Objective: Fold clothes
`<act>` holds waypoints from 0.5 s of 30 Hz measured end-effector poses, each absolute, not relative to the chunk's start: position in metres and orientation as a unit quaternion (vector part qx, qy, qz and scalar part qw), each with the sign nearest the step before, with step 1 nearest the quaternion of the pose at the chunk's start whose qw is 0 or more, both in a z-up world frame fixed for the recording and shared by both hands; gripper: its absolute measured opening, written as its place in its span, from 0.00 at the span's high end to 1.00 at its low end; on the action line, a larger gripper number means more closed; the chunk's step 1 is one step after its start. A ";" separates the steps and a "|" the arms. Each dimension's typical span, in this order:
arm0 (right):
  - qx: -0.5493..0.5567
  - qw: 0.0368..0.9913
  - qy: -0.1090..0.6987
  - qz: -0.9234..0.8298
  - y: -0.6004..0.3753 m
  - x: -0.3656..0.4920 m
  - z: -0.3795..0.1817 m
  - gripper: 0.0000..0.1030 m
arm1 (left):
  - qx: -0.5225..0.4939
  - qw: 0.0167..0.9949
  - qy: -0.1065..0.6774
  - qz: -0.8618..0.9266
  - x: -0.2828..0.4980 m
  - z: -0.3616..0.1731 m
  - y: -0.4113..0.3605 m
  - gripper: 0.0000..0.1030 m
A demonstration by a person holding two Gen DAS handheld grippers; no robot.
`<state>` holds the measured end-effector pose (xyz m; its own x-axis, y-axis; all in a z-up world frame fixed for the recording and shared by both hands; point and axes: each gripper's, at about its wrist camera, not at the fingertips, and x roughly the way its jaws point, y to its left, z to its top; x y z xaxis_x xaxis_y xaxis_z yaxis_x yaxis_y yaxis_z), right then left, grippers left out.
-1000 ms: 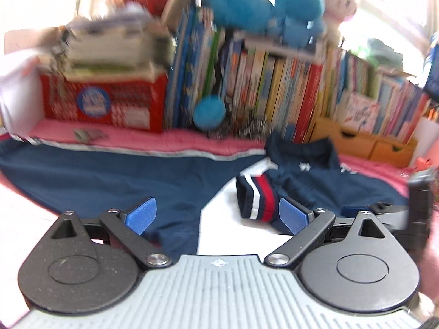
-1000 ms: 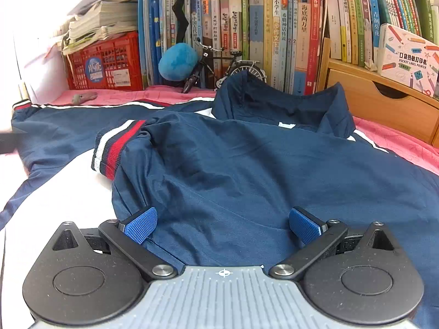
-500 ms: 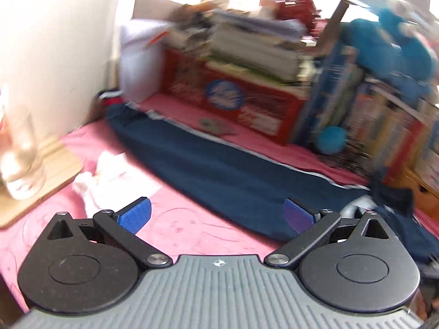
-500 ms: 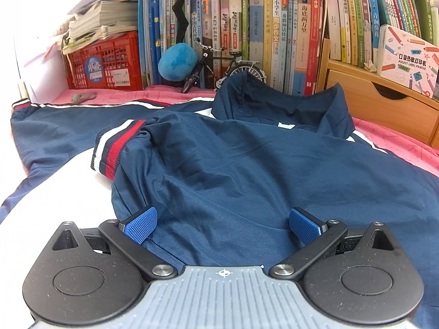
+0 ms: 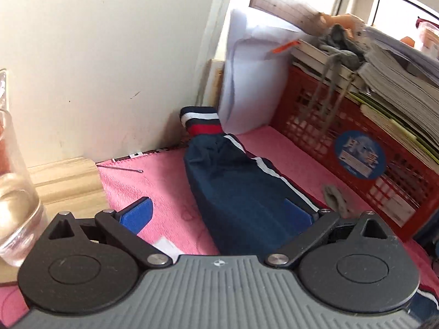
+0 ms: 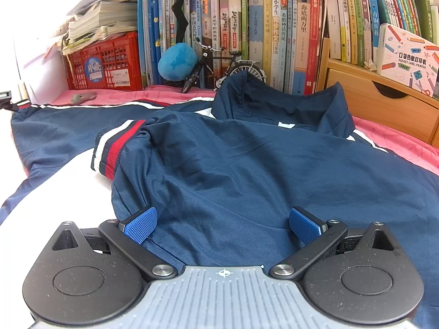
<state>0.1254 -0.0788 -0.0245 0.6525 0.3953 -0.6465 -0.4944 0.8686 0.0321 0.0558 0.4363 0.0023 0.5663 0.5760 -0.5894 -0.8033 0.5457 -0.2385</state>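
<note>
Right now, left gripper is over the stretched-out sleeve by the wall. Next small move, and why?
Probably ease the left gripper forward along the outstretched sleeve toward its striped cuff and close there. Its jaws are open with nothing gripped, and that sleeve lies flat on the pink cloth, while the other striped cuff is already folded over the jacket body. The right gripper hovers open.

Both the left gripper (image 5: 216,215) and the right gripper (image 6: 222,222) hold their fingers spread wide, clamping nothing.

"POCKET LABEL PRINTER" on the pencil-patterned box (image 6: 408,54); Chinese titles on book spines (image 6: 277,33)
</note>
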 end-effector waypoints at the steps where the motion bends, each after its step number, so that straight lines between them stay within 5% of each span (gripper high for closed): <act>1: -0.073 0.906 0.337 0.246 -0.079 0.126 -0.024 0.00 | -0.257 0.844 0.227 0.413 0.058 -0.001 0.447 0.06; 7: -0.074 0.906 0.337 0.246 -0.079 0.126 -0.024 0.00 | -0.276 0.834 0.228 0.420 0.080 -0.018 0.476 0.38; 9: -0.074 0.906 0.337 0.246 -0.079 0.126 -0.024 0.00 | -0.265 0.835 0.233 0.422 0.087 -0.020 0.479 0.78; 11: -0.073 0.906 0.337 0.246 -0.079 0.126 -0.024 0.00 | -0.265 0.838 0.228 0.419 0.088 -0.017 0.476 0.96; 15: -0.073 0.906 0.337 0.246 -0.079 0.126 -0.024 0.00 | -0.213 0.893 0.187 0.350 0.076 0.007 0.417 0.98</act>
<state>0.1263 -0.0786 -0.0243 0.6513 0.3960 -0.6473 -0.4950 0.8683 0.0332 0.0764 0.4168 0.0071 0.6861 0.5449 -0.4821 -0.7038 0.6649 -0.2502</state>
